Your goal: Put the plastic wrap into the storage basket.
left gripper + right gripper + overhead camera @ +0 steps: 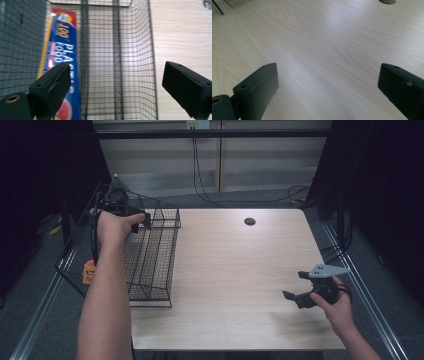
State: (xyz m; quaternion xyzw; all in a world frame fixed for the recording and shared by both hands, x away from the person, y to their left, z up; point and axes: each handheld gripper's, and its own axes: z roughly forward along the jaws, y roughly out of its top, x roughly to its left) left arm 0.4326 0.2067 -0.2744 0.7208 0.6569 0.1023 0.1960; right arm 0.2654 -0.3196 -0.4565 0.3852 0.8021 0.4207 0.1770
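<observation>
A: Left gripper (143,218), state?
B: Jaws spread wide, nothing between the pads. It sits over the far end of the wire basket (150,265), at the table's far left.

A: Held by?
B: The person's left hand (114,226), forearm coming in from the near edge of the high view.

A: What's in the basket?
B: A long blue box of plastic food wrap (60,57). In the left gripper view it lies lengthwise along the basket's left part, against the mesh wall. Red and yellow trim at the far end, a pink fruit picture at the near end. Left pad (53,87) overlaps the box in that view; can't tell if it touches.

A: Box visible from above?
B: Just a yellow and red end (89,270) poking out past the forearm, at the basket's left side.

A: Basket position?
B: On the wooden table (235,270), hanging over the left edge, long axis running near to far. The right part of the basket has bare mesh.

A: Right gripper (295,289)?
B: Also wide open, nothing in it. It's low over bare tabletop at the near right, pointing left. Right hand (336,307) holds it, grey three-cornered plate on top.

A: Distance between grippers?
B: Well apart, opposite sides of the table.

A: Anything else on the table?
B: A dark round hole (249,221) near the far edge.
</observation>
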